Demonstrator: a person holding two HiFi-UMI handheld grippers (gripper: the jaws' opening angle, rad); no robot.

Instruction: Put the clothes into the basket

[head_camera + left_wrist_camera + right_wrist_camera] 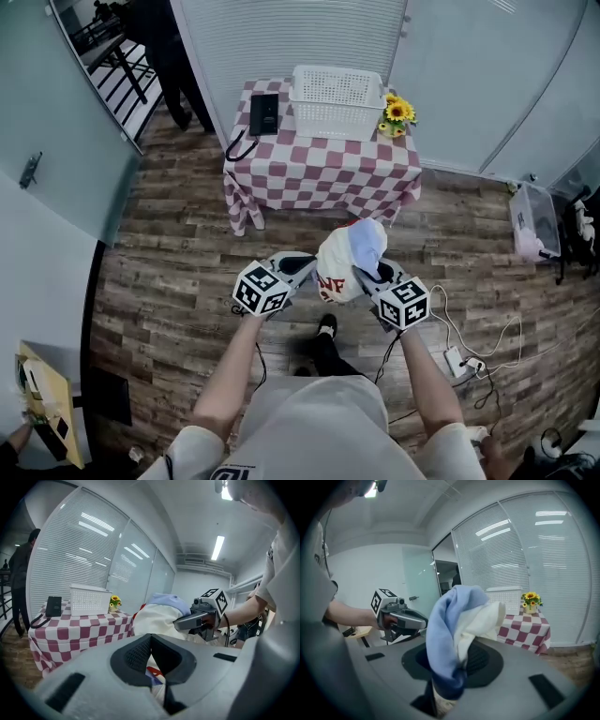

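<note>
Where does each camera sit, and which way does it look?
Head view: on the person's head, looking down at clothes held by left tongs and right tongs; left forearm and right forearm show.
Left gripper view: on the left tongs, facing the basket; the right forearm shows.
Right gripper view: on the right tongs, facing the table; the left forearm shows.
Shared: both gripper views show the clothes and the opposite tongs.

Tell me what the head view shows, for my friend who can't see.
The left gripper and right gripper hold a bundle of white and blue clothes over a wood floor. Ahead stands a checked table with a white basket, a phone and sunflowers.
</note>
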